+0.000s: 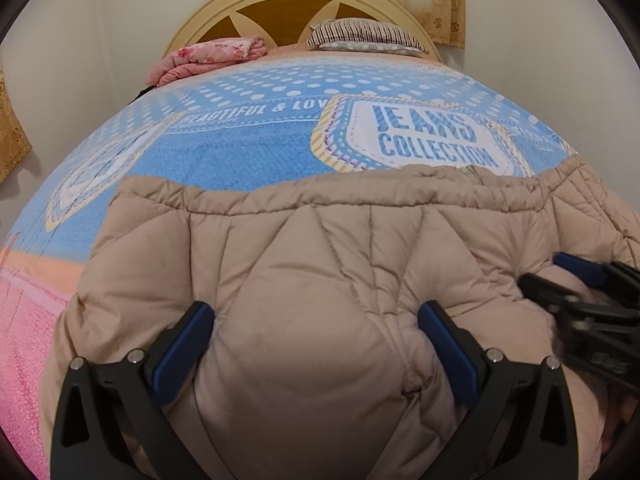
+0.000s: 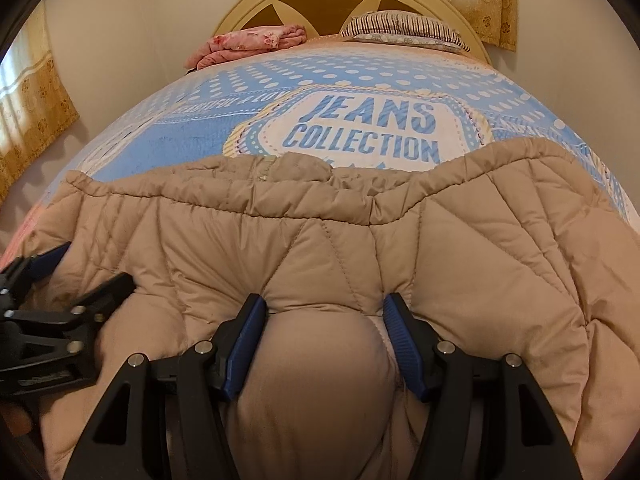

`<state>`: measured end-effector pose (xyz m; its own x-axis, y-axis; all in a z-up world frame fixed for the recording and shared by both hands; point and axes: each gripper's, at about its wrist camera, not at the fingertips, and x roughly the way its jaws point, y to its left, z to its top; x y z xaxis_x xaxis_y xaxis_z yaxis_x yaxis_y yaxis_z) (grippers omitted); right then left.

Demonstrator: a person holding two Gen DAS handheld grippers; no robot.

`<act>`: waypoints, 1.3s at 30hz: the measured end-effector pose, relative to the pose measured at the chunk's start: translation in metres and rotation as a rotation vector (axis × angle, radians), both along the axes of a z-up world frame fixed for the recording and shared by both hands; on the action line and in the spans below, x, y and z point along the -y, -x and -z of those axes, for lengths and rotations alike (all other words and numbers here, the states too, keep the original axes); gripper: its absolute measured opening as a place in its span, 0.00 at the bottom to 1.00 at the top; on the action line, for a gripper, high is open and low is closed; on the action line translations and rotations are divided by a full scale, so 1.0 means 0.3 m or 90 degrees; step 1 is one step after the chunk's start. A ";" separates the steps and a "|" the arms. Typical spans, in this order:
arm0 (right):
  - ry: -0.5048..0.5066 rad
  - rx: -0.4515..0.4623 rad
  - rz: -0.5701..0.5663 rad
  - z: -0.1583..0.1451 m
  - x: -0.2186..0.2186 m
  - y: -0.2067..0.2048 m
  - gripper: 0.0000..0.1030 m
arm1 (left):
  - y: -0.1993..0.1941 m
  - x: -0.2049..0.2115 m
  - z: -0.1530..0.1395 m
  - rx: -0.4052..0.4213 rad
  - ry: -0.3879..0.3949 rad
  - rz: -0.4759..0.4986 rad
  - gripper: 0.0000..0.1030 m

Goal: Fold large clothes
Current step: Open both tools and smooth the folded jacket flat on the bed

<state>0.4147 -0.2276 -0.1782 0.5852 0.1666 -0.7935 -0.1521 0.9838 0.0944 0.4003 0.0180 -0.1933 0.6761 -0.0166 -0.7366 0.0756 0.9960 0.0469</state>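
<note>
The bedspread (image 2: 192, 140) reads "JEANS COLLECTION" and "BEAUTIFUL & LOV".

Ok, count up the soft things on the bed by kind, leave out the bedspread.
Coat: 1
Pink blanket: 1
Pillow: 1
Total: 3

Jacket (image 1: 304, 280) lies on bed (image 1: 240, 152), near end, w/ left gripper (image 1: 316, 320) & right gripper (image 2: 324, 320) side by side on it. Folded blanket (image 1: 208, 58) at far left by headboard (image 1: 288, 8), pillow (image 1: 364, 36) far right.
</note>
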 end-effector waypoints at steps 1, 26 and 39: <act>-0.009 0.005 0.010 -0.028 0.005 0.026 0.61 | 0.000 -0.001 -0.001 -0.001 0.001 0.000 1.00; 0.026 0.088 -0.047 -0.061 -0.028 0.399 0.68 | 0.157 0.004 0.008 0.027 -0.036 -0.049 1.00; 0.048 0.069 -0.035 0.047 -0.023 0.396 0.74 | 0.163 0.005 0.013 0.026 -0.038 -0.049 1.00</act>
